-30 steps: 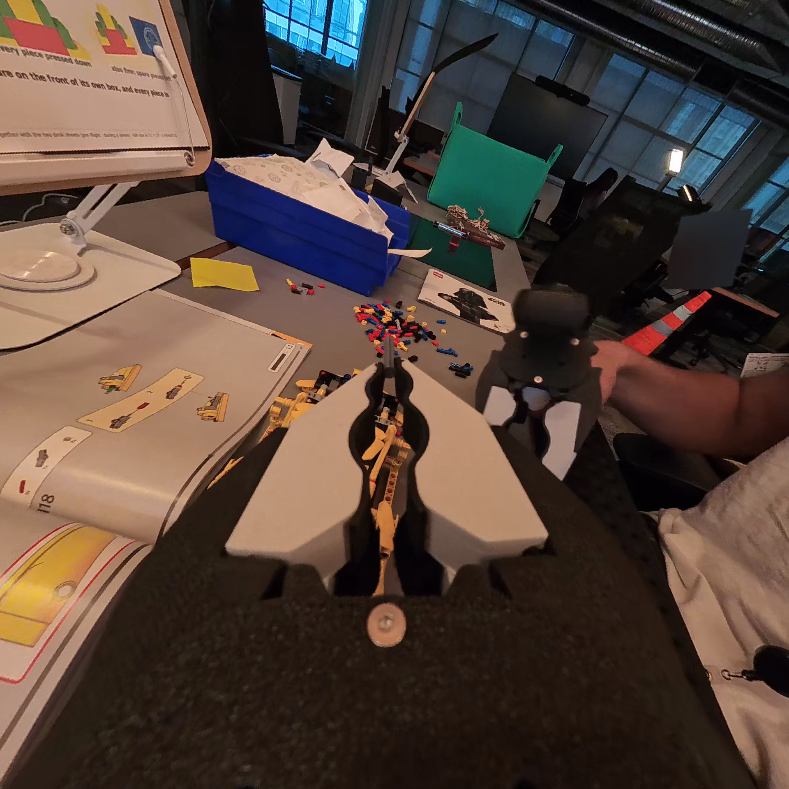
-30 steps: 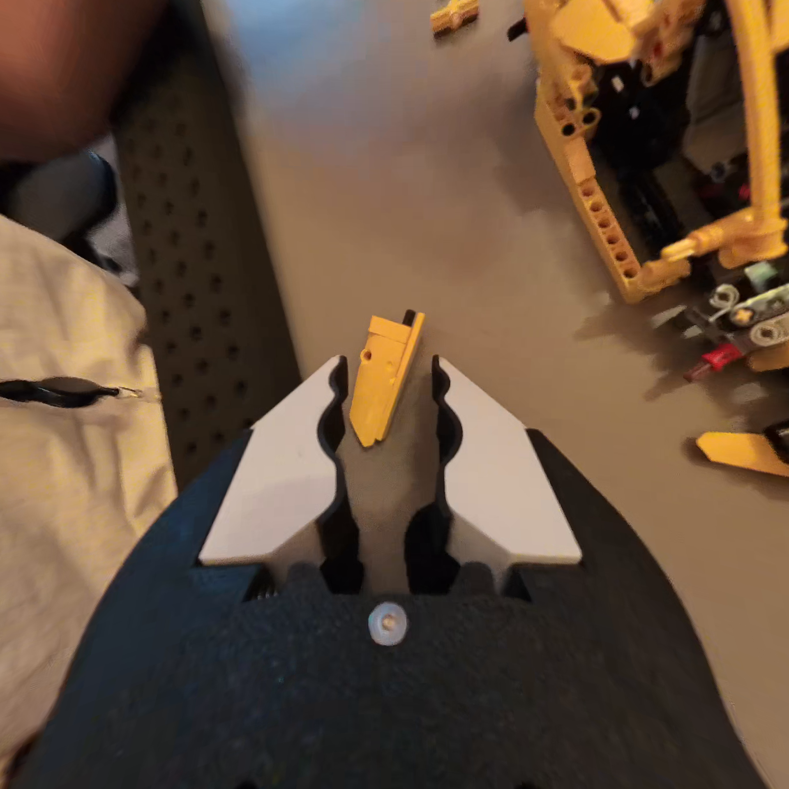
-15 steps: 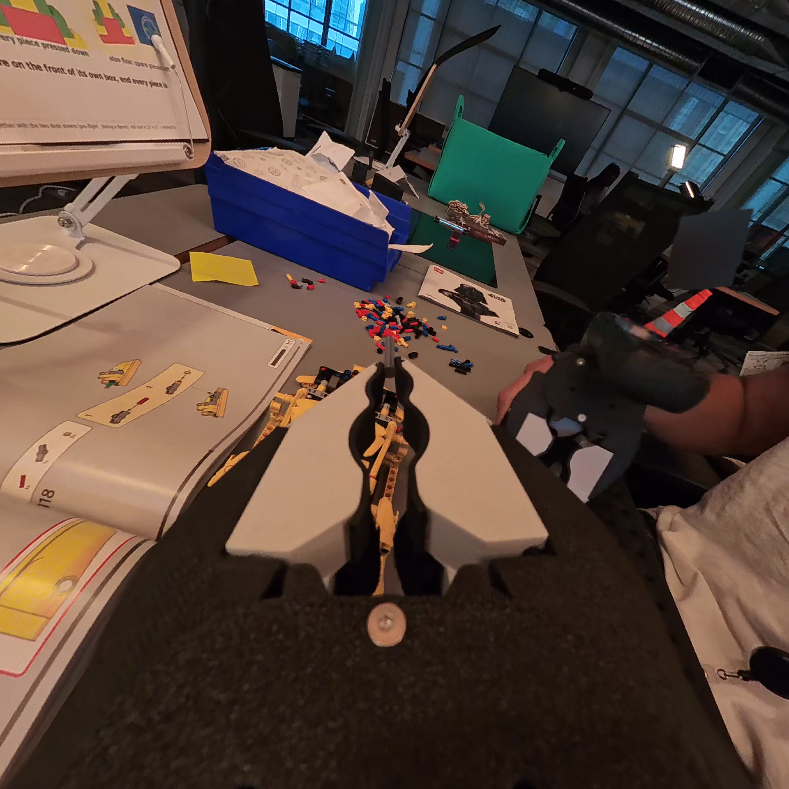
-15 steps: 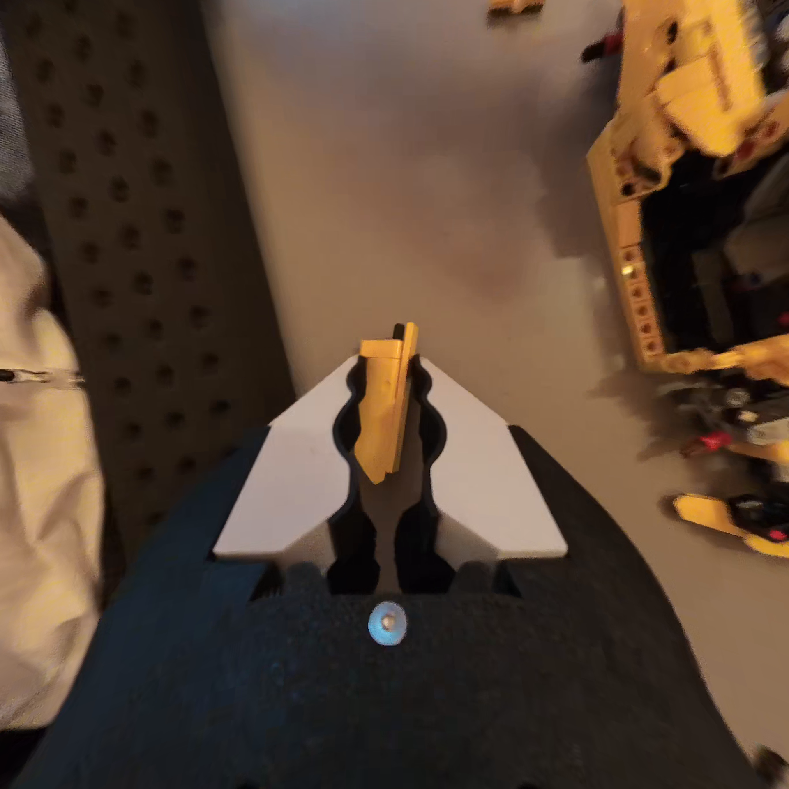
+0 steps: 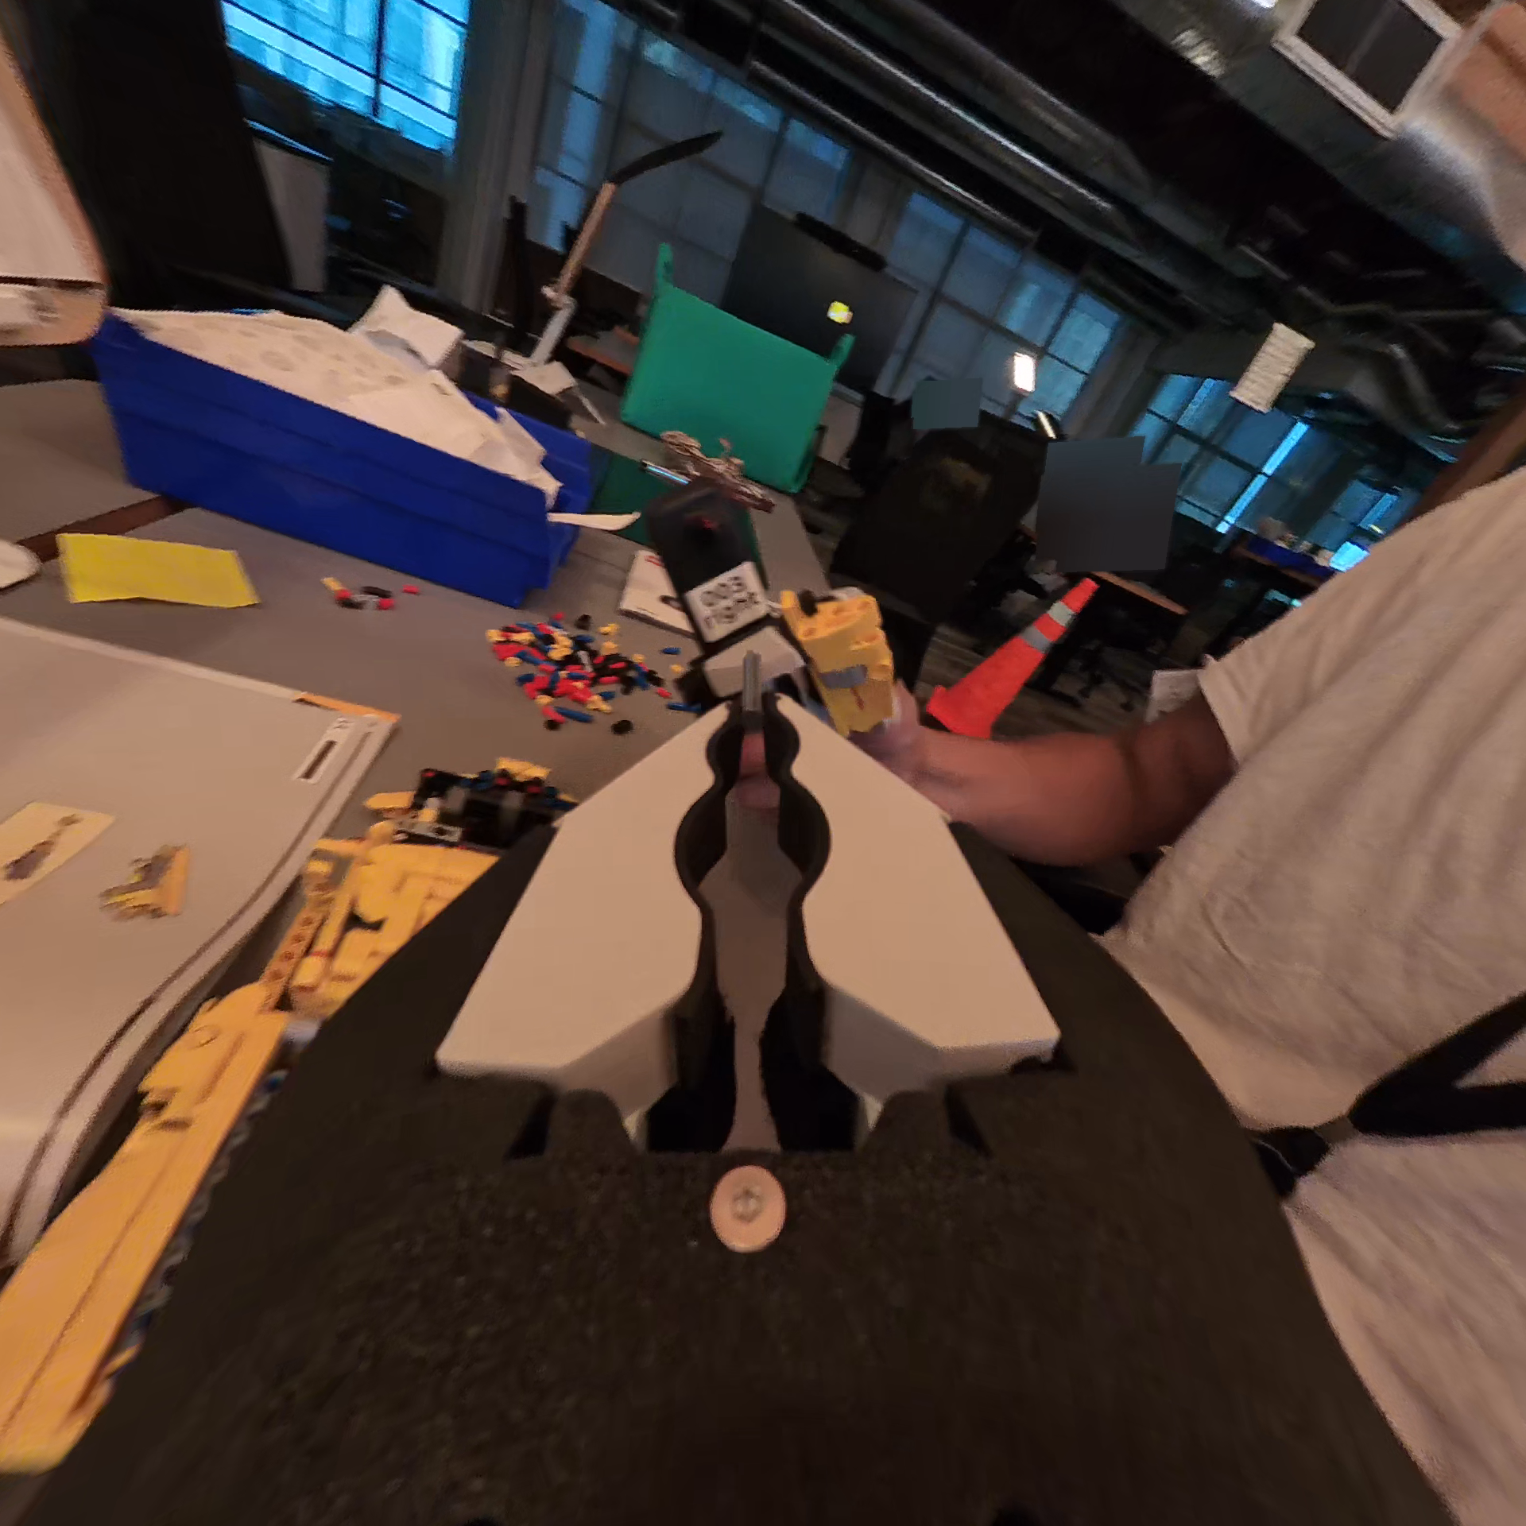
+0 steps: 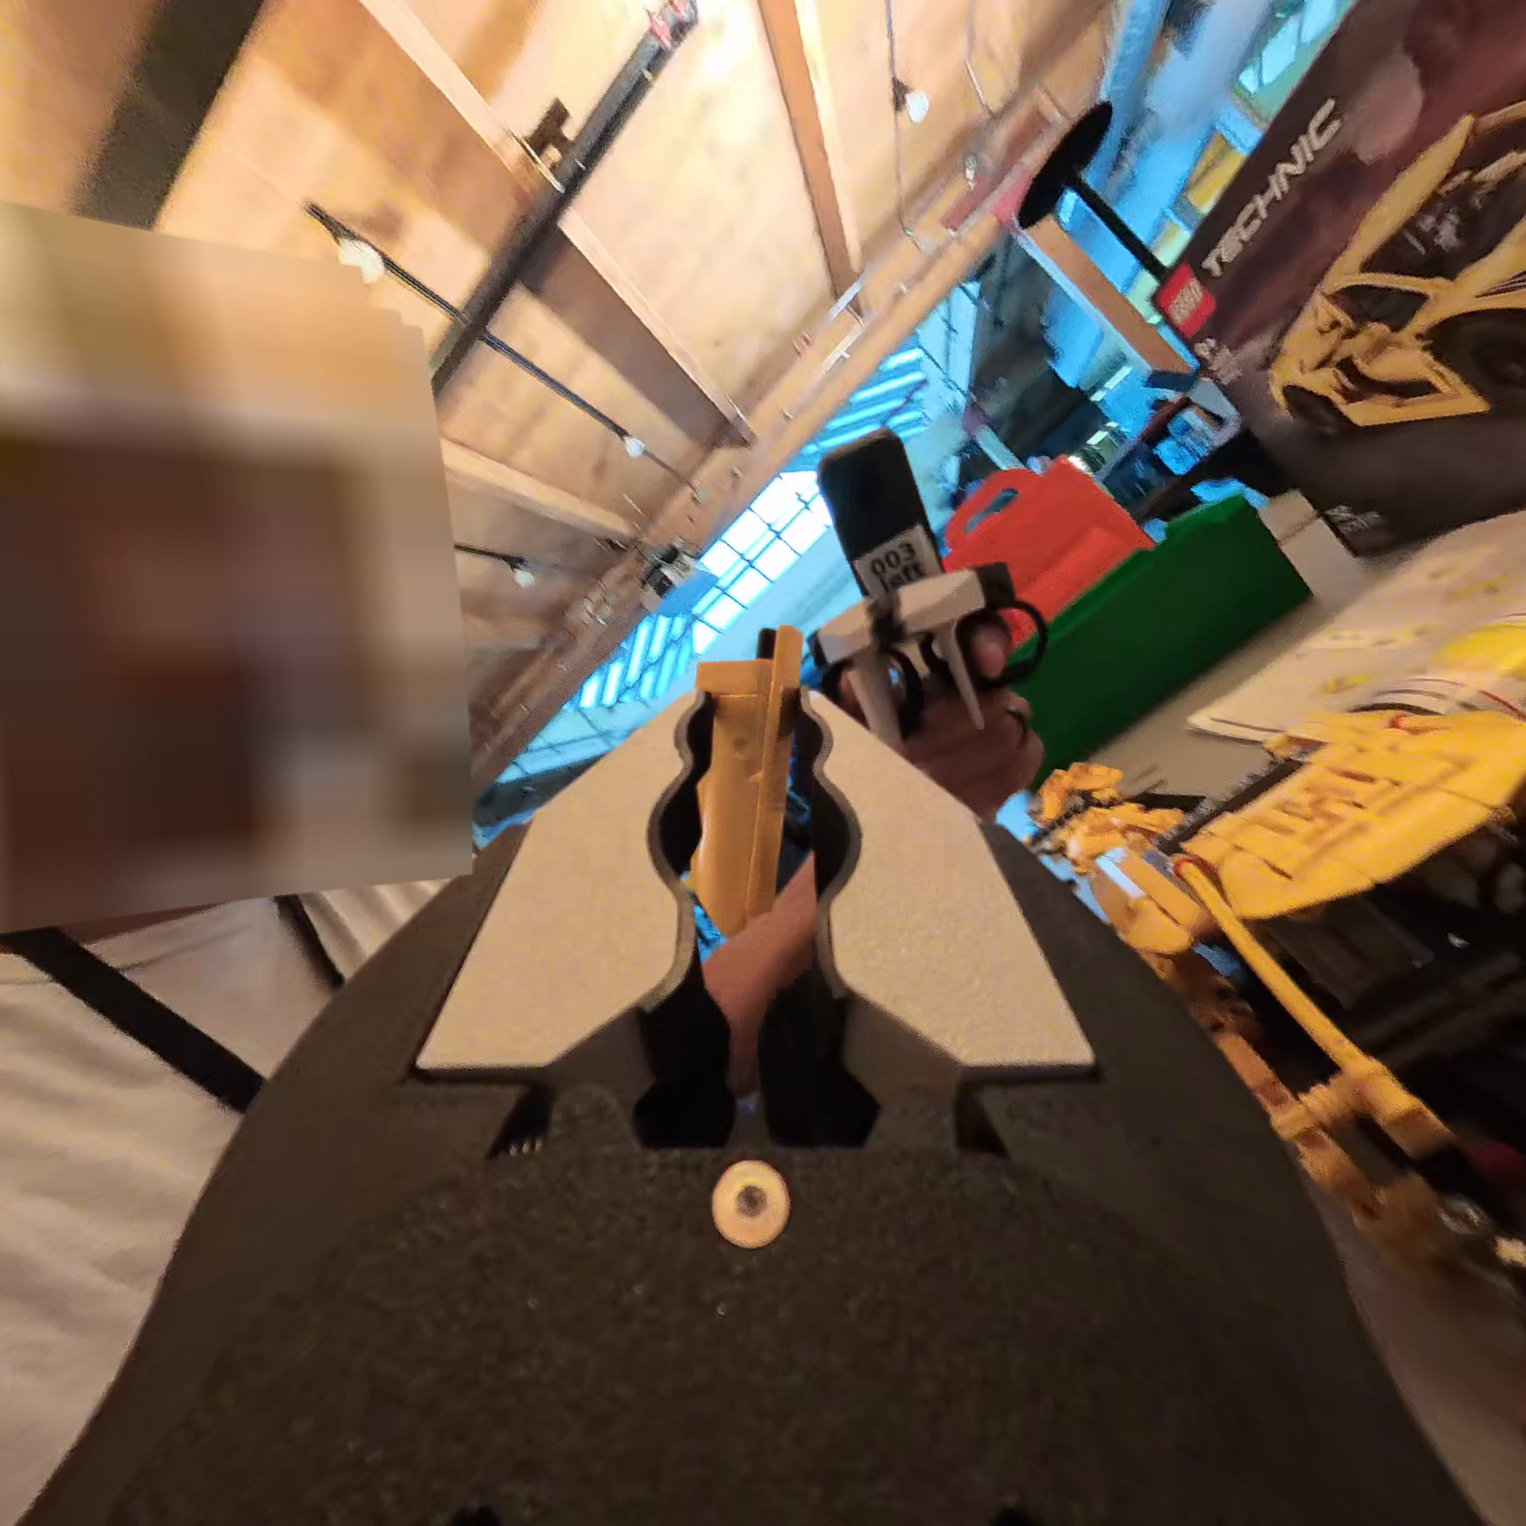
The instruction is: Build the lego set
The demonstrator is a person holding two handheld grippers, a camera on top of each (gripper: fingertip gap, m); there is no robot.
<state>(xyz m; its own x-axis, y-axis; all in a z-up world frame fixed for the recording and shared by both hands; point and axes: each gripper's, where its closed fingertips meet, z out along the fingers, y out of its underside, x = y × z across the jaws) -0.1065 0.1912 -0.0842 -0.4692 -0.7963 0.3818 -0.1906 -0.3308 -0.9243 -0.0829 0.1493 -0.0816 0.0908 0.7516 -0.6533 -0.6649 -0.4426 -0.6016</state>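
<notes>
The right gripper is clamped on a yellow panel, raised in the air. The left gripper pinches a thin grey pin, its tip just beside the panel. The yellow model lies on the table, below both grippers.

Risks:
- The pin is held only at the fingertips; side load on contact may twist it out.
- Both views are blurred; misalignment with the panel hole is likely.
- A dropped pin could vanish among the loose pieces.
</notes>
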